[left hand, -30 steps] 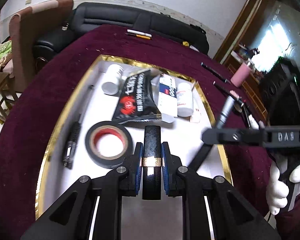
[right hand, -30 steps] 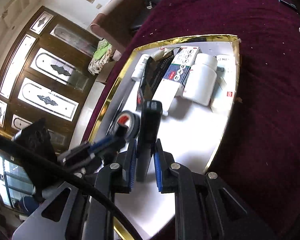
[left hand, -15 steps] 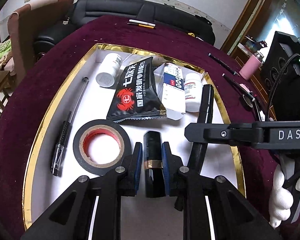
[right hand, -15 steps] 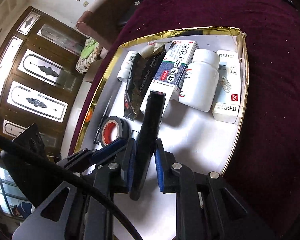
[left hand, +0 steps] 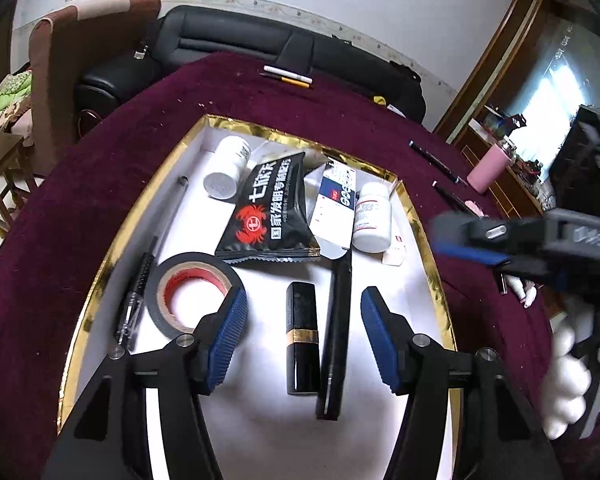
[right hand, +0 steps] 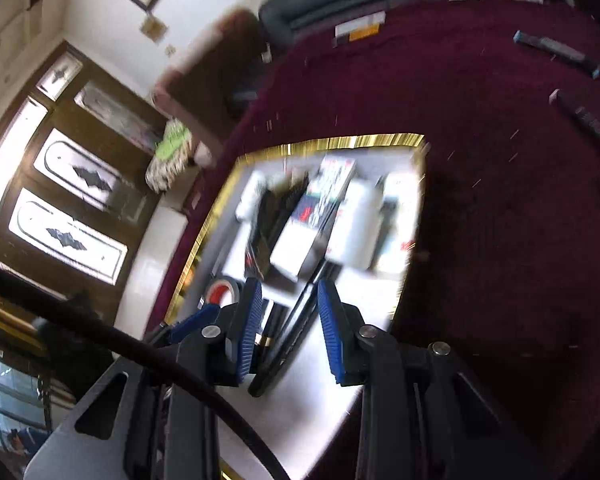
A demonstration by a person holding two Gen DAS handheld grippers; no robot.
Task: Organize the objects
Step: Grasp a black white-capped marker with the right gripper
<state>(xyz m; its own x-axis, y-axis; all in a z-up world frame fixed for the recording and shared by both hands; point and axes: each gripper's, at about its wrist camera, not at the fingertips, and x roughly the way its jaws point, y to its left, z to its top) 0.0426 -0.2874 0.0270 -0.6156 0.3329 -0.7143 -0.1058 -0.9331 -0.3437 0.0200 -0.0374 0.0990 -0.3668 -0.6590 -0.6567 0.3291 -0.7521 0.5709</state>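
Lying lengthwise (cap forward), lipstick (left hand: 301,344)

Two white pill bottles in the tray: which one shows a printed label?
The right-hand white bottle, lying beside the blue-and-white box, with its printed label up. The other bottle, at the tray's far left corner, shows only plain white.

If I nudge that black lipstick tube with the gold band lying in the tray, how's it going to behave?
The lipstick tube looks rigid and glossy, so probably slippery on the tray. Its sides look flat, so it would likely slide rather than roll. Pushed rightward it should soon meet the long black pen lying alongside.
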